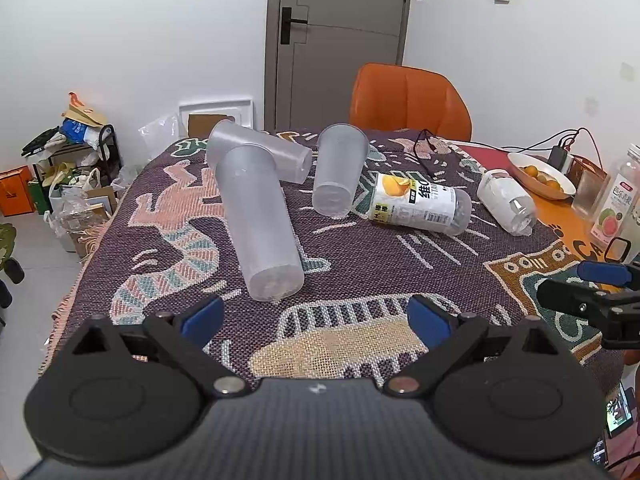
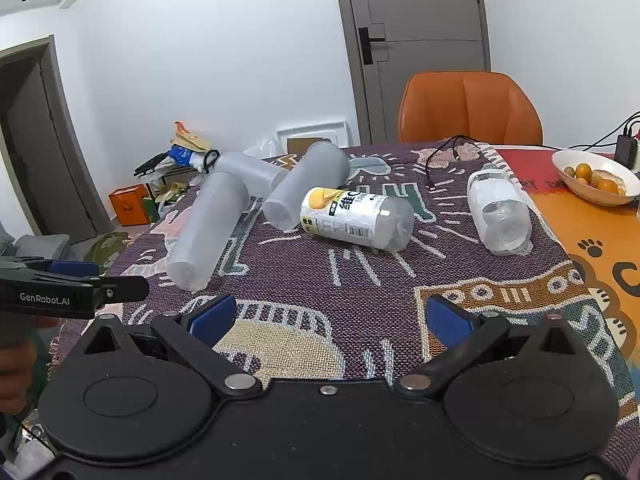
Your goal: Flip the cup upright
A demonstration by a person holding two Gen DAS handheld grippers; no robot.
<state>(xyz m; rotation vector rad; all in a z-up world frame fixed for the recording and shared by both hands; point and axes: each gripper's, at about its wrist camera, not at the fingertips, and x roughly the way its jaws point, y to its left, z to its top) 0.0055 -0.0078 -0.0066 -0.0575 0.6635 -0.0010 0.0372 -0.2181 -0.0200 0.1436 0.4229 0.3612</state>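
while jaws gape, cup (image 1: 262,216) lying ahead, untouched

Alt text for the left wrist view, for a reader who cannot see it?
Three frosted plastic cups lie on their sides on a patterned woven table cover, the nearest cup just ahead of the open, empty left gripper. Right of them lie two tipped bottles, one with an orange label; the right gripper enters at the right edge.
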